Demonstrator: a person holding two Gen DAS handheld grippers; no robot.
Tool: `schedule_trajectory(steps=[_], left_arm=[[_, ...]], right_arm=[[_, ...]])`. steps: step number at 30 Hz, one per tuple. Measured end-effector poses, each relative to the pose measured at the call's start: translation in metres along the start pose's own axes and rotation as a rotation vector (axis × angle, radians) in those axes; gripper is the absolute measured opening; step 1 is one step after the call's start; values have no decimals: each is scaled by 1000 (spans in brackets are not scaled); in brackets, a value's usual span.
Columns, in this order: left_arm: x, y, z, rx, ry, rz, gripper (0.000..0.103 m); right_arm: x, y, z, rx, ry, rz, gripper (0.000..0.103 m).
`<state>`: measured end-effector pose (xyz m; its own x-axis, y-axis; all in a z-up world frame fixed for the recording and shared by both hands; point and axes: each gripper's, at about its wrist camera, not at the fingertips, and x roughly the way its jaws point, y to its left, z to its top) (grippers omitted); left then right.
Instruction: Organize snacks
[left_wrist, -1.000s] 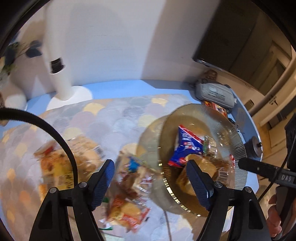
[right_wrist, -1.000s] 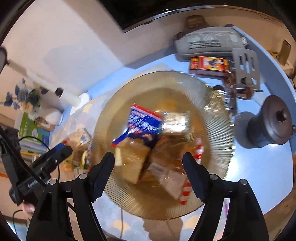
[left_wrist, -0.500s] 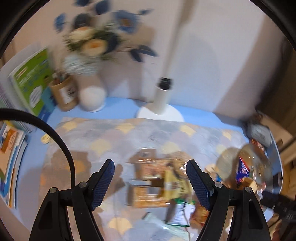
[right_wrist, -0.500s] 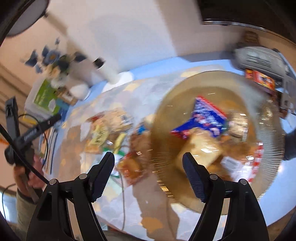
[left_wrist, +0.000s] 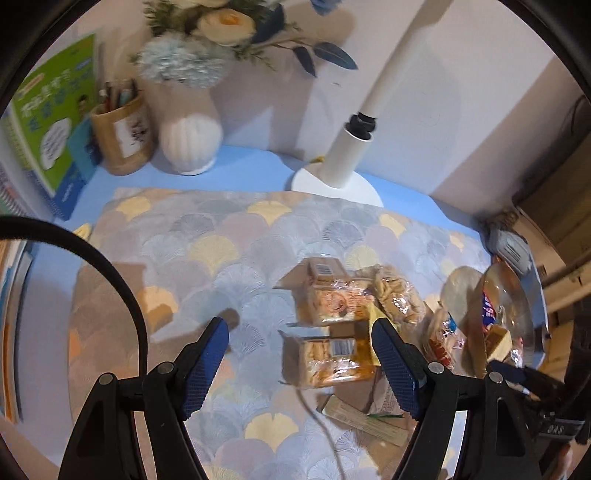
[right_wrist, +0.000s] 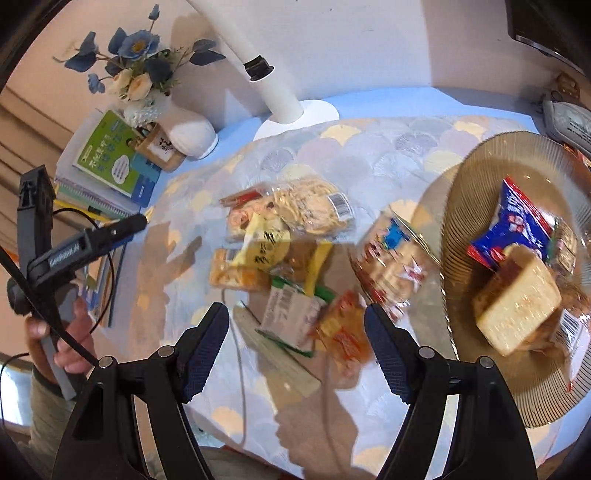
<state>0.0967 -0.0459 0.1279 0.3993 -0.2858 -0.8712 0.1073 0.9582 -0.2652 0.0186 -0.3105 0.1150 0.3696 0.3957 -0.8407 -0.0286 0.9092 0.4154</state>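
Observation:
A pile of wrapped snacks lies on the patterned mat (left_wrist: 221, 258). In the left wrist view my left gripper (left_wrist: 299, 360) is open and empty, above a cracker pack (left_wrist: 325, 356), with another cracker pack (left_wrist: 328, 302) beyond it. In the right wrist view my right gripper (right_wrist: 295, 350) is open and empty above a green and white packet (right_wrist: 291, 317) and an orange packet (right_wrist: 343, 332). A gold ribbed plate (right_wrist: 461, 206) at the right holds a blue packet (right_wrist: 517, 225), a wrapped cake (right_wrist: 517, 302) and other snacks. The plate also shows in the left wrist view (left_wrist: 517, 295).
A white lamp base (left_wrist: 336, 184), a white vase with flowers (left_wrist: 190, 136), a pen holder (left_wrist: 123, 140) and books (left_wrist: 48, 110) stand at the back. A grey pouch (right_wrist: 569, 125) lies at the far right. The left gripper's handle (right_wrist: 74, 251) shows at the left.
Both grippers have swung left, away from the plate and toward the snack pile on the mat. Both stay open and empty.

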Motion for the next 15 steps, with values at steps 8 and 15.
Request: schedule_trajectory(steps=[8, 15], left_arm=[[34, -14, 37, 32, 47, -89, 78], [99, -28, 57, 50, 205, -100, 78]], right_arm=[[17, 11, 45, -35, 4, -45, 76], [55, 5, 77, -77, 87, -78, 76]])
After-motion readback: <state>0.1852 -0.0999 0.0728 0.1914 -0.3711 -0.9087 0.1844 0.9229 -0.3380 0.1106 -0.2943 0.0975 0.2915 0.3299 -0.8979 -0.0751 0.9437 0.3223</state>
